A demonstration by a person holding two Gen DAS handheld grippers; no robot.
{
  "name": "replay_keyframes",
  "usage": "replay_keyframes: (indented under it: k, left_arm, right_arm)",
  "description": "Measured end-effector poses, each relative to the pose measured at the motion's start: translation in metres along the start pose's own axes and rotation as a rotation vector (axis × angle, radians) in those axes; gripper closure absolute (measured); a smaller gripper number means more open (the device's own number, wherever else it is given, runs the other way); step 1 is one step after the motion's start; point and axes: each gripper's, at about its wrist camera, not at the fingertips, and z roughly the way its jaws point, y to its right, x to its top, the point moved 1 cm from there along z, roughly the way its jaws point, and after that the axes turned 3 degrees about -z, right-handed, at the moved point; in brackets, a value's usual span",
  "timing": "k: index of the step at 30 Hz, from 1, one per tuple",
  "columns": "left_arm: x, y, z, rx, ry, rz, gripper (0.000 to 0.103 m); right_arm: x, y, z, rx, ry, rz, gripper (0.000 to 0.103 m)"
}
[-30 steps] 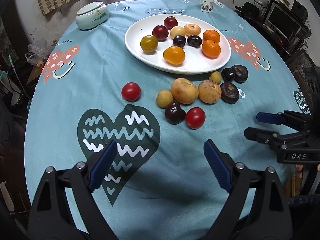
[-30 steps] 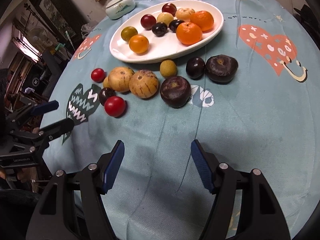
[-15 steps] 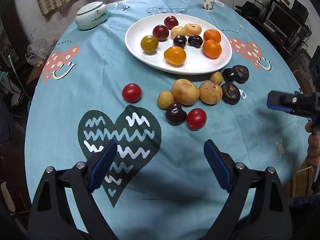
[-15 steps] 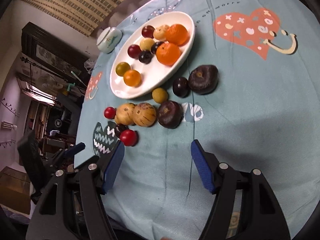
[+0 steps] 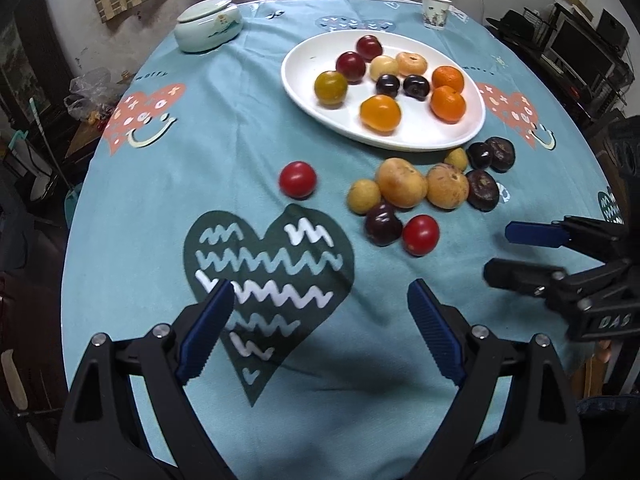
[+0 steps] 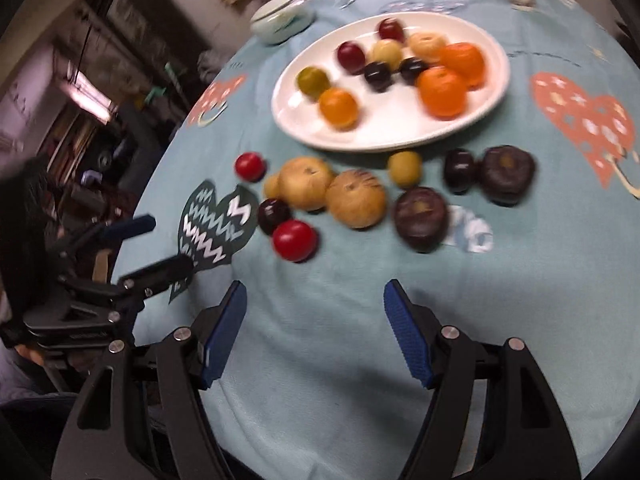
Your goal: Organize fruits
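A white oval plate (image 5: 312, 64) at the far middle of the round table holds several fruits: oranges, dark plums, red and yellow ones. On the cloth in front of it lie loose fruits: a red tomato (image 5: 298, 179), a second tomato (image 5: 420, 235), a dark plum (image 5: 383, 224), two tan fruits (image 5: 401, 183), small yellow ones and dark purple ones (image 6: 420, 216). My left gripper (image 5: 320, 292) hovers open over the dark heart print, empty. My right gripper (image 6: 315, 292) hangs near the table's front edge, short of the fruits. Its jaws are opening with nothing between them.
A pale lidded bowl (image 5: 208, 26) sits at the far left and a paper cup (image 5: 435, 12) at the far edge. The table's rim curves close on both sides. The other gripper shows in each view: right gripper (image 5: 498, 250), left gripper (image 6: 170, 242).
The right gripper swung out toward the table's right edge, then came back in toward the loose fruits; its view is now motion-blurred. The left gripper stayed put.
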Motion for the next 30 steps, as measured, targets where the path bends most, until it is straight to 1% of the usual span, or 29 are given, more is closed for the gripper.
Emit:
replay_keyframes:
  k: [2, 5, 11, 26, 30]
  left_arm:
    - [-0.002, -0.007, -0.001, 0.004, -0.003, -0.017, 0.013]
    - [-0.006, -0.015, -0.003, 0.008, -0.001, -0.036, 0.013]
    - [-0.008, -0.024, -0.006, 0.004, 0.009, -0.046, 0.013]
    - [0.002, -0.005, -0.003, -0.030, 0.016, 0.019, 0.013]
    - [0.003, 0.002, 0.000, -0.055, 0.015, 0.032, 0.013]
  right_arm:
    - [0.004, -0.010, 0.012, -0.024, -0.027, -0.043, 0.031]
    - [0.013, -0.020, 0.030, -0.024, -0.077, -0.085, 0.031]
    - [0.017, -0.026, 0.044, -0.021, -0.119, -0.083, 0.031]
    - [0.008, -0.016, 0.032, -0.043, -0.101, -0.047, 0.031]
    - [0.004, -0.012, 0.027, -0.056, -0.096, -0.042, 0.031]
